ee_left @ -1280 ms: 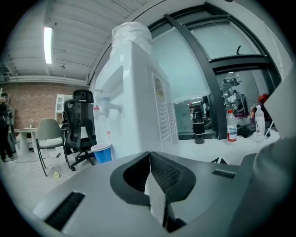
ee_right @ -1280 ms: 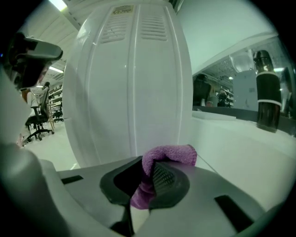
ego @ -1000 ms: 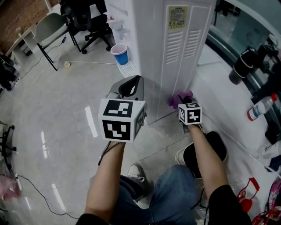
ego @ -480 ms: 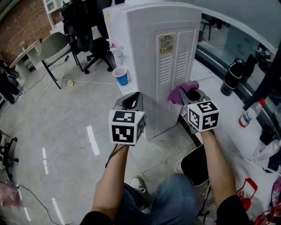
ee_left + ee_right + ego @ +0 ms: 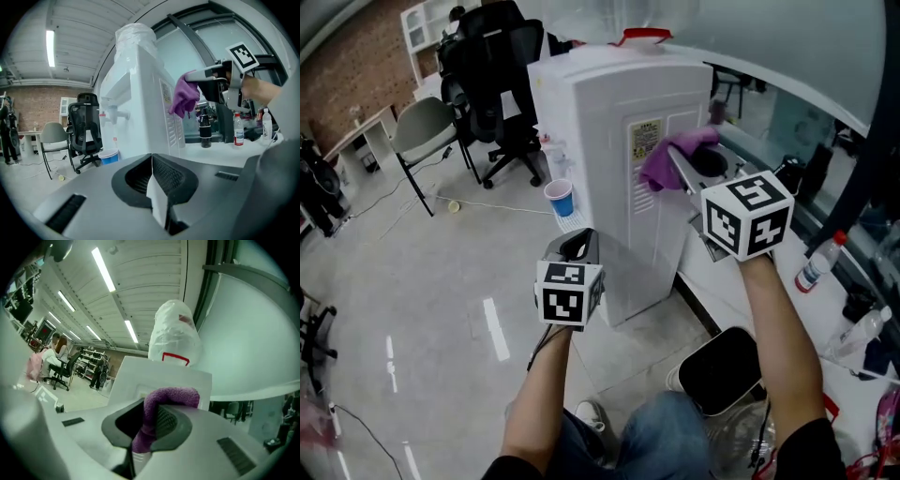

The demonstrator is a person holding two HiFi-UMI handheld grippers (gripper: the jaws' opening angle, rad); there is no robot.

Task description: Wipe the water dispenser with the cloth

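The right gripper (image 5: 679, 174) pinches the cloth (image 5: 660, 159) at the water dispenser's (image 5: 600, 131) upper near panel, so wiping looks unfinished. The left gripper (image 5: 582, 246) idles, jaws together and empty.

purple cloth (image 5: 661, 157) | bunched, against upper side | white water dispenser (image 5: 609, 131) upright

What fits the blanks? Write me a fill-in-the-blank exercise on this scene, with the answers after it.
1. The right gripper has its jaws shut on a ____ cloth.
2. The left gripper holds nothing, and its jaws are ____.
3. The cup standing at the front of the white water dispenser is ____.

Missing words: purple; shut; blue.
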